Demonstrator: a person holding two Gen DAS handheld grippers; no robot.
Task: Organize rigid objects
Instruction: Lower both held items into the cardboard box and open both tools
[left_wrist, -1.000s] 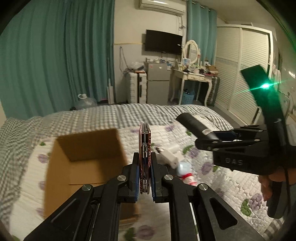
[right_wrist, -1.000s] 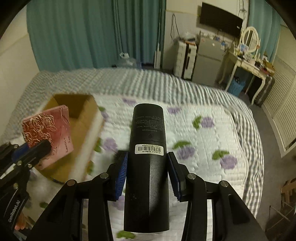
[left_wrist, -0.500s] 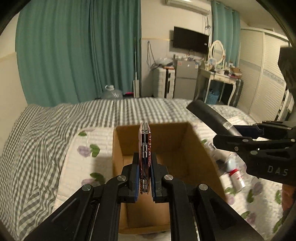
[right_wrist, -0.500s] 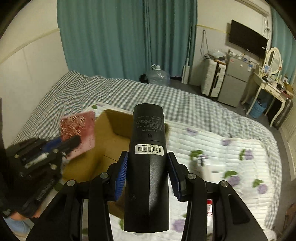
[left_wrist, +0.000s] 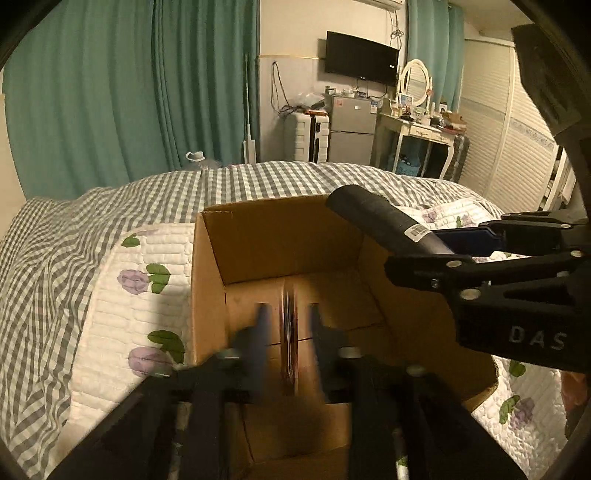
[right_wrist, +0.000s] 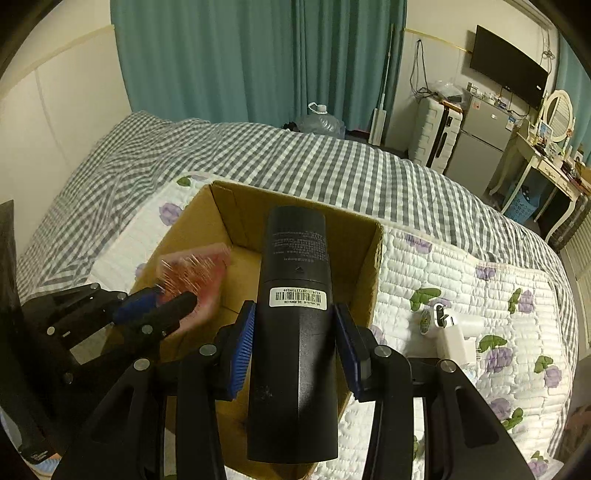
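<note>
An open cardboard box (left_wrist: 280, 240) (right_wrist: 369, 254) sits on the bed. My left gripper (left_wrist: 287, 328) (right_wrist: 159, 306) is over the box with its jaws spread apart, blurred by motion. The flat red case with gold pattern (left_wrist: 289, 343) (right_wrist: 195, 273) hangs between the fingers without touching them, inside the box opening. My right gripper (right_wrist: 295, 332) (left_wrist: 461, 247) is shut on a tall black bottle (right_wrist: 295, 325) (left_wrist: 380, 225) with a barcode label, held over the box's right side.
A white quilt with purple flowers (right_wrist: 461, 266) covers a grey checked bed (right_wrist: 295, 155). A white charger plug (right_wrist: 456, 336) and a small round tin (right_wrist: 428, 319) lie on the quilt right of the box. Teal curtains, a fridge and a dresser stand behind.
The left gripper's jaws have opened and let go of the red case, which is dropping into the box. Both grippers have moved closer over the box.
</note>
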